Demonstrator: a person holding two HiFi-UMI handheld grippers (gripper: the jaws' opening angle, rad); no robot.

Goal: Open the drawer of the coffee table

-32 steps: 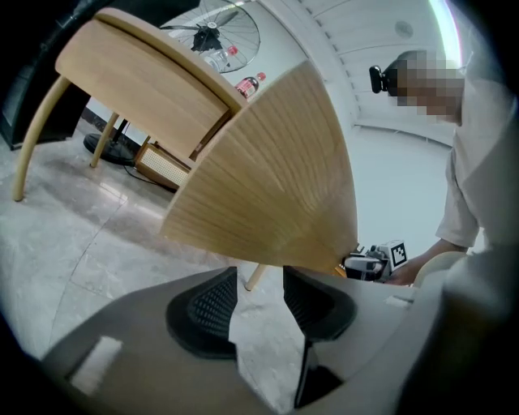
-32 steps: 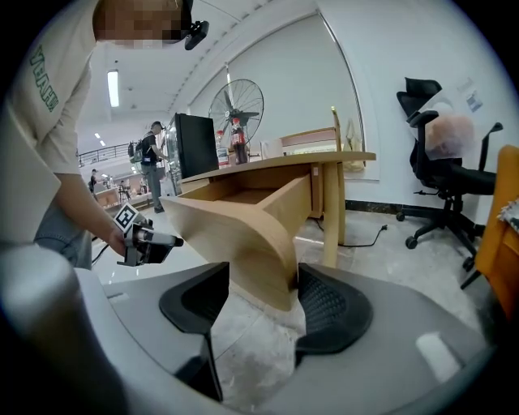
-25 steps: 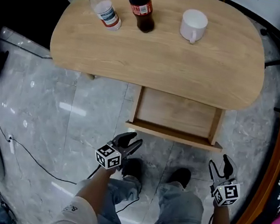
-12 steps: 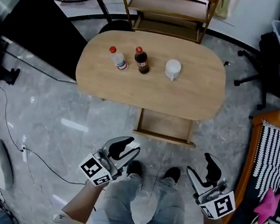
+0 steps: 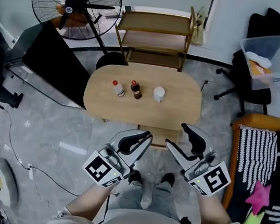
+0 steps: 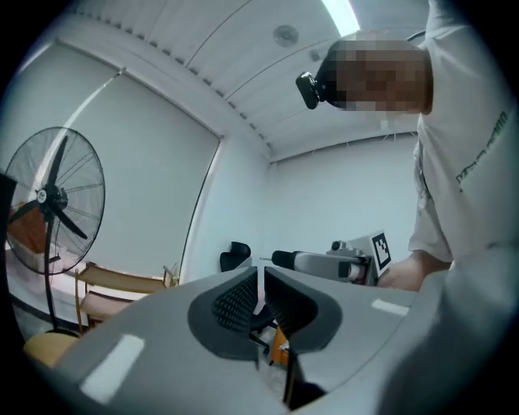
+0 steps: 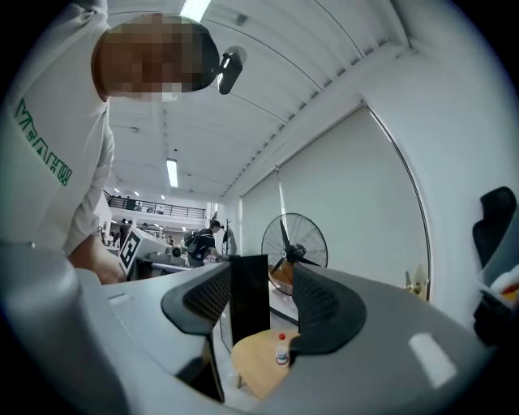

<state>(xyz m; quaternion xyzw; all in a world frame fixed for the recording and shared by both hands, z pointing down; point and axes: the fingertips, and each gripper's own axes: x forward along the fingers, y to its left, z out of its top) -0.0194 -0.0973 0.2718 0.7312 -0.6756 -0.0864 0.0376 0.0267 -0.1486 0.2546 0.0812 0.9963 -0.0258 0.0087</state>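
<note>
- The oval coffee table has a smooth pale wooden top and stands on a grey, marble-like floor. Its drawer, a shallow wooden box, is pulled out at the near edge.
- On the top there are two bottles, one clear and one dark, and one white mug.
- The ribbed pads of the left gripper have just been closing and are almost together, with nothing between them.
- The jaws of the right gripper are apart and empty, after closing slightly.
- Only the head view shows the drawer.
</note>
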